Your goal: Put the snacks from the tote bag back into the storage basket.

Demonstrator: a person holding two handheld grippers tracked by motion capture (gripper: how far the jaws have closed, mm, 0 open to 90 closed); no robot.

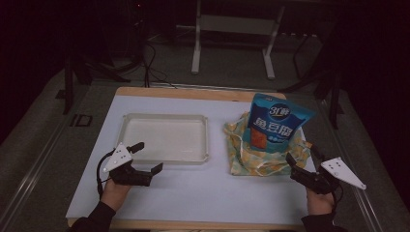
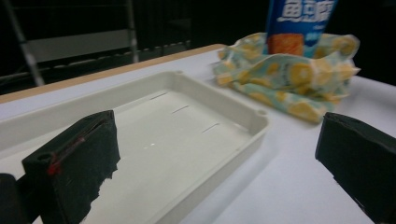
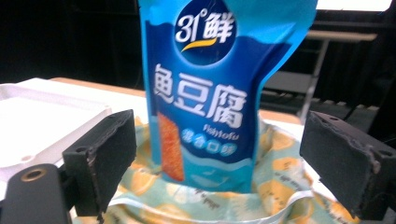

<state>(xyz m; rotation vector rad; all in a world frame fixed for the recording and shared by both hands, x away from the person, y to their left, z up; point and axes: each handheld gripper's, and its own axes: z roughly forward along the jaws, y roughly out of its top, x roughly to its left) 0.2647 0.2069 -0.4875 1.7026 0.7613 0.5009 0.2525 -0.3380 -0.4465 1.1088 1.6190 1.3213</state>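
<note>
Dim room, grey floor (image 1: 232,67), white metal stand (image 1: 232,29) behind table (image 1: 203,193)

Blue packet (image 1: 279,122), lemon-patterned bag (image 1: 263,157), white tray (image 1: 126,123).

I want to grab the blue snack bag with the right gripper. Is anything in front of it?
Nothing visible blocks it. The right gripper sits open just in front of the blue snack bag, which stands upright inside the yellow patterned bag. That bag's rim wraps only the blue snack bag's lower part.
</note>
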